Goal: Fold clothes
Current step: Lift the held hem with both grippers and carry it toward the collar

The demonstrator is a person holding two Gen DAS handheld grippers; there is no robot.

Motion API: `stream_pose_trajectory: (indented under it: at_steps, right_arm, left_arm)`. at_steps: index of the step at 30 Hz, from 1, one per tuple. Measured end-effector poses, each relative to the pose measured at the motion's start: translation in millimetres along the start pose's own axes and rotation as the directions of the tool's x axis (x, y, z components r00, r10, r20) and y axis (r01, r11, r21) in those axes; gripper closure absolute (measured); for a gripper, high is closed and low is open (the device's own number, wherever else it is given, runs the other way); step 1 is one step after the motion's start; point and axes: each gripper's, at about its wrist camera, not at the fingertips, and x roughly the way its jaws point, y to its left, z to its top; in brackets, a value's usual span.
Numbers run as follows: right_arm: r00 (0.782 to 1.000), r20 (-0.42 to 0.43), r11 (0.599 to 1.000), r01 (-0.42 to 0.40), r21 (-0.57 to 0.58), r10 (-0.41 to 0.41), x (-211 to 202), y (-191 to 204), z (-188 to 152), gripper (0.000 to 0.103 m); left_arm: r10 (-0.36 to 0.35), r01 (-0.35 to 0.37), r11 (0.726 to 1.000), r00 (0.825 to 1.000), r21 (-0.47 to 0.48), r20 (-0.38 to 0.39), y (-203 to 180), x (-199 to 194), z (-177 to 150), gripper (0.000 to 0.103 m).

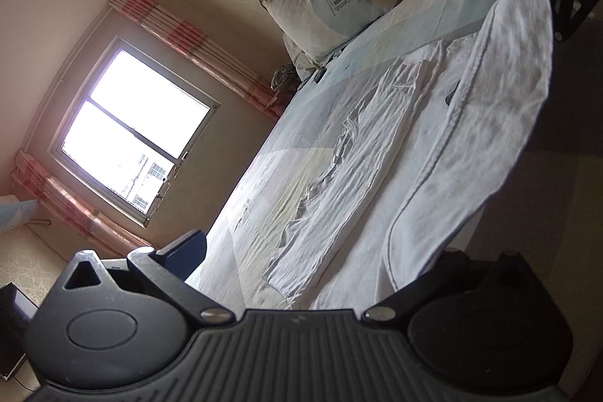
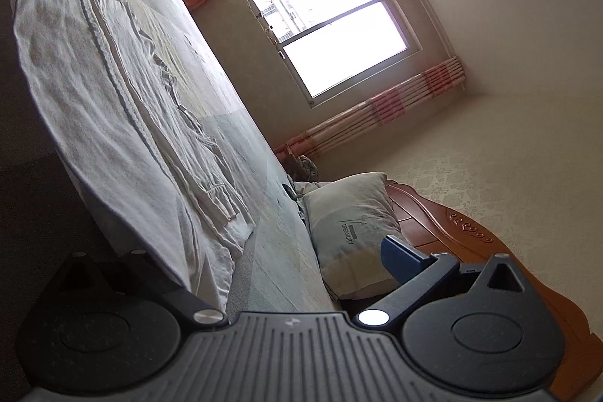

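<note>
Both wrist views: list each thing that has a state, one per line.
Left gripper: open, holding nothing.
Right gripper: open, holding nothing.
White wrinkled garment: lying flat on the bed, partly folded lengthwise.
Pale printed pillow: propped against the wooden headboard.
Pink striped curtains: drawn aside.

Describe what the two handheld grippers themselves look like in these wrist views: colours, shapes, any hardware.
Both look alike: matte black plastic bodies with a ribbed central plate, flanked by two rounded housings bearing raised oval discs. Silver pivot bolts join black linkage arms, which have triangular cut-outs. The left gripper and right gripper each show one blue finger pad. No cables, hands or sleeves are visible.
</note>
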Motion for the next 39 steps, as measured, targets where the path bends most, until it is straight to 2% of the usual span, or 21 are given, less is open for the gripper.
stream_pose_trajectory:
  at_steps: [15, 30, 39]
  right_arm:
    - [0.998, 0.04, 0.999, 0.042, 0.013, -0.043, 91.0, -17.4, 40.7, 0.0]
    - [0.999, 0.018, 0.999, 0.041, 0.02, -0.042, 198.6, -6.3, 63.4, 0.0]
    - [1.0, 0.026, 1.0, 0.004, -0.001, -0.004, 258.4, 14.5, 72.6, 0.0]
  left_arm:
    - [0.004, -0.006, 0.999, 0.999, -0.046, -0.04, 43.5, 84.9, 10.1, 0.0]
    - [0.016, -0.021, 0.996, 0.998, -0.082, -0.06, 60.4, 192.7, 11.6, 0.0]
    - [-0.006, -0.009, 0.991, 0.993, -0.131, -0.116, 60.8, 238.5, -5.4, 0.0]
